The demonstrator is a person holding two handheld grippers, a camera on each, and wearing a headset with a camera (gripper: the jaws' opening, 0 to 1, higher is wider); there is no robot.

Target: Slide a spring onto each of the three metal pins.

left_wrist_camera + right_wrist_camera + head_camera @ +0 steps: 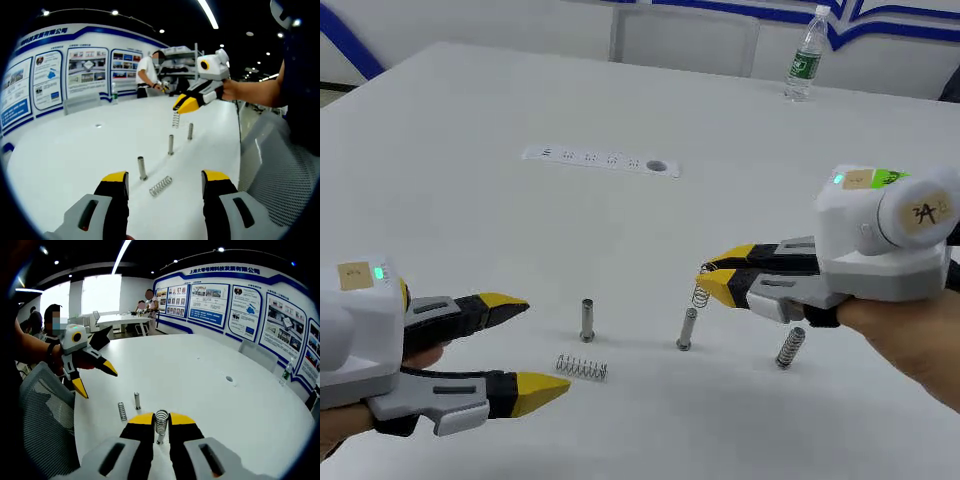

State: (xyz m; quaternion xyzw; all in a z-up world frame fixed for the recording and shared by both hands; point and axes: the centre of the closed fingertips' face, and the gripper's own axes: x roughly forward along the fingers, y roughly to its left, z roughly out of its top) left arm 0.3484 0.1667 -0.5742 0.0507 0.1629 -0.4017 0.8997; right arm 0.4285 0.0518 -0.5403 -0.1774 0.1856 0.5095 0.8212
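A white power strip (599,160) lies flat on the white table (450,130). Beyond the strip and off to its right, a clear water bottle (804,55) with a green label stands upright near the table's far edge. Further behind the strip, blue-framed display boards (225,300) line the wall. Well away from the strip, a person in a white shirt (147,75) stands past the table, and a grey mesh chair (47,410) sits off the table's side

My left gripper (542,345): white shell, black jaws, yellow tips, green light, tan sticker. Same on my right gripper (705,277), plus green patch, scribbled round tag.
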